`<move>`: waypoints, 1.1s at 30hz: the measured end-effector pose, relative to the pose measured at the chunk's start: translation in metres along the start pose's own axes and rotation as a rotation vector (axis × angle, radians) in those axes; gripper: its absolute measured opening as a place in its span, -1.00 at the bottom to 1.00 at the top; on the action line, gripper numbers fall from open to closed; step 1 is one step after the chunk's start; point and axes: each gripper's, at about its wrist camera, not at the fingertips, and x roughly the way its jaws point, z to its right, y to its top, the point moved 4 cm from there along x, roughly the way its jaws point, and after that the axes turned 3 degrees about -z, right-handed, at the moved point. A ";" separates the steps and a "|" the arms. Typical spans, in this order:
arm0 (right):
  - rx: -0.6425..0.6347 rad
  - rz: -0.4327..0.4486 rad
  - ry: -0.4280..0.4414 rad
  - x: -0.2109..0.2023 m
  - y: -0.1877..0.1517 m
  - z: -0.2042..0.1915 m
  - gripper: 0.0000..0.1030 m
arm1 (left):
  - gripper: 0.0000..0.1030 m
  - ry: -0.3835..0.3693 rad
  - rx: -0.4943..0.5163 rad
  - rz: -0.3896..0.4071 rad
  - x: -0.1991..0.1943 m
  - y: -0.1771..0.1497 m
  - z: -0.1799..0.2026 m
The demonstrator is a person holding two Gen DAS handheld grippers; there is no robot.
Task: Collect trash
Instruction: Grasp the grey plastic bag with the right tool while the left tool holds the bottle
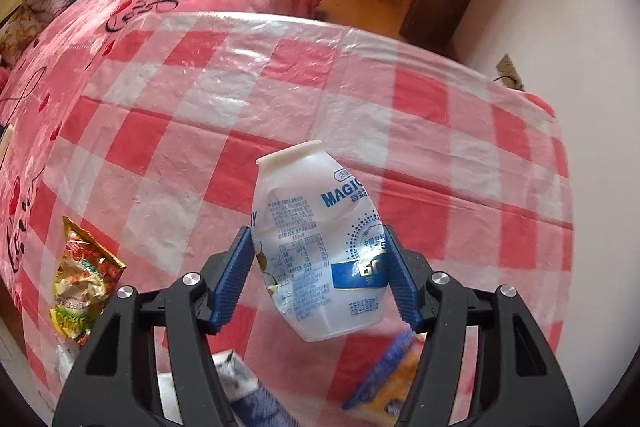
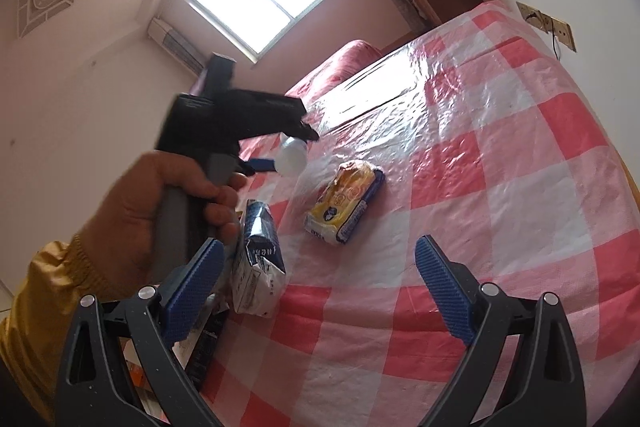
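Left tool [image 1: 320, 267]: pinching crumpled plastic bottle [image 1: 316, 247] above checkered desk [image 1: 460, 147]
Right tool [image 2: 320, 287]: spread, holding nothing

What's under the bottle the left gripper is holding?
Below the lifted bottle, held in the left gripper, lies the checkered tablecloth; a blurred yellow-and-blue packet sits near its base. The bottle hides the cloth directly behind it.

A glossy, wrinkled plastic sheet [image 1: 360, 75] is seen over the checked table, a translucent, dented plastic bottle [image 1: 316, 251] is gripped by ribbed blue pads [image 1: 236, 279], and shiny crinkled foil wrappers [image 1: 84, 275] are noted.
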 end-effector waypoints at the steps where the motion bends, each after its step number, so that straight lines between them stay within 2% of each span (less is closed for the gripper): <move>1: -0.003 -0.003 -0.003 0.001 0.000 0.000 0.85 | 0.25 -0.007 0.008 0.008 -0.005 -0.002 0.001; 6: -0.030 -0.043 -0.037 0.011 -0.002 -0.002 0.85 | 0.25 -0.042 0.057 0.077 -0.041 -0.014 0.002; 11: -0.093 -0.081 -0.027 0.021 -0.009 -0.014 0.85 | 0.25 -0.063 0.096 0.142 -0.073 -0.029 -0.007; 18: -0.242 -0.143 -0.026 0.034 -0.025 -0.042 0.85 | 0.25 -0.058 0.114 0.229 -0.122 -0.065 -0.045; 25: -0.307 -0.177 -0.027 0.048 -0.040 -0.061 0.85 | 0.25 -0.036 0.071 0.242 -0.139 -0.110 -0.098; 33: -0.205 -0.240 0.090 0.064 -0.051 -0.073 0.85 | 0.25 -0.034 0.021 0.219 -0.131 -0.150 -0.143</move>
